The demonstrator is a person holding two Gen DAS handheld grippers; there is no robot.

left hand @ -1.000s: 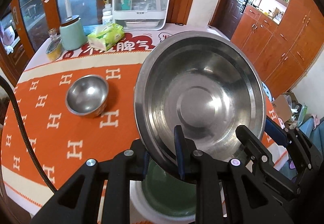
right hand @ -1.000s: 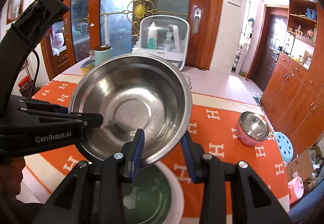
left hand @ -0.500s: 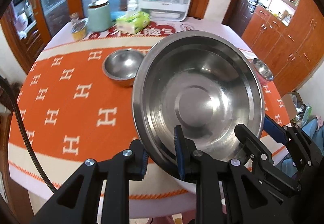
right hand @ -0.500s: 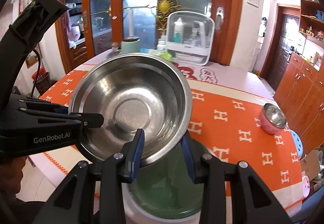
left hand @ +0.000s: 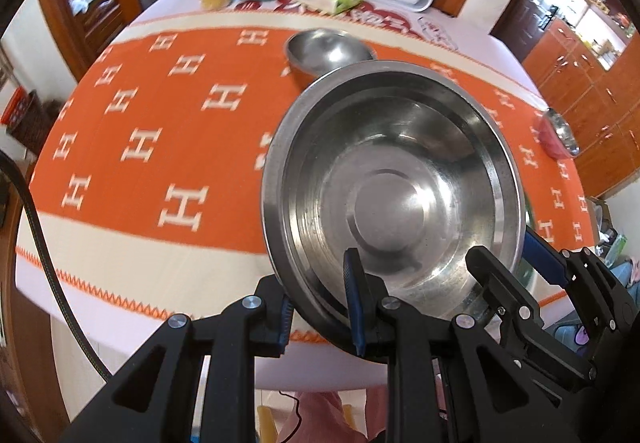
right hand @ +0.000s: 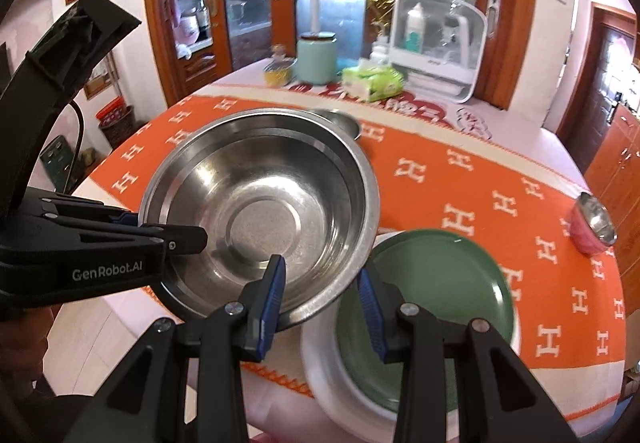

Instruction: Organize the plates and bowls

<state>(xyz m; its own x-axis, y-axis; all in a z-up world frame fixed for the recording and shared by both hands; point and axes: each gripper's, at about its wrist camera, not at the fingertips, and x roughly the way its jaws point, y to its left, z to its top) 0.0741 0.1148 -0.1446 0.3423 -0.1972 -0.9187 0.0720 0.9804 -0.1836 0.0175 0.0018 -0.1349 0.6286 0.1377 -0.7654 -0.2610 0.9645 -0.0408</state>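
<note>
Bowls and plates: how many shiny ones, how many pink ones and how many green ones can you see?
Shiny metal: 2, the big steel bowl held in the grippers and the small steel bowl on the cloth.
Pink: 1, the pink bowl near the table edge.
Green: 1, the green plate.
Total: 4

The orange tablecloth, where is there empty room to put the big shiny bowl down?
Bare cloth lies left of the big steel bowl and between the green plate and pink-sided bowl. The far edge is crowded: mint canister, tissue pack.
</note>
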